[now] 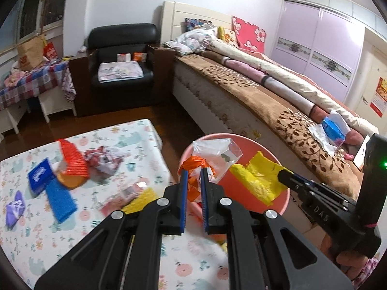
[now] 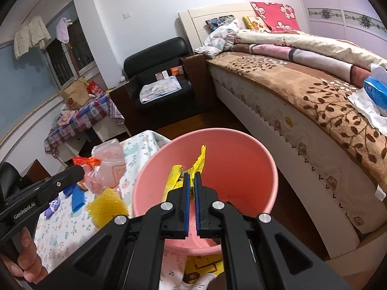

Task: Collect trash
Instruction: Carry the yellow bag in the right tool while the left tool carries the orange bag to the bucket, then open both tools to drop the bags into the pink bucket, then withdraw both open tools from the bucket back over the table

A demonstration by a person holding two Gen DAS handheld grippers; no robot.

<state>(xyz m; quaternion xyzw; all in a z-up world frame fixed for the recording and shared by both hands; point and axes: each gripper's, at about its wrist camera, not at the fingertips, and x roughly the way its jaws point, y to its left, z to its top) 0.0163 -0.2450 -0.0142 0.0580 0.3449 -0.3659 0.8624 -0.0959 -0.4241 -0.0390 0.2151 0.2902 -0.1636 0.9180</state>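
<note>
Both grippers hold trash over the pink bin [image 2: 241, 149].
The left gripper [image 1: 193, 171] pinches an orange wrapper [image 1: 193, 166] with a clear bag (stuck together); the right gripper [image 2: 191, 176] pinches a yellow wrapper [image 2: 174, 181]. Next, I think, both let go.

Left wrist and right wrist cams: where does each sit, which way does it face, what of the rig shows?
Left wrist: on the left gripper, angled down at the pink plastic bin; jaws pinch an orange wrapper and clear plastic bag; the right gripper enters from the right.
Right wrist: on the right gripper, above the bin, shut on a yellow plastic bag; the left gripper and a hand show at left.
Shared: bin, floral-cloth table, bed, black armchair.
</note>
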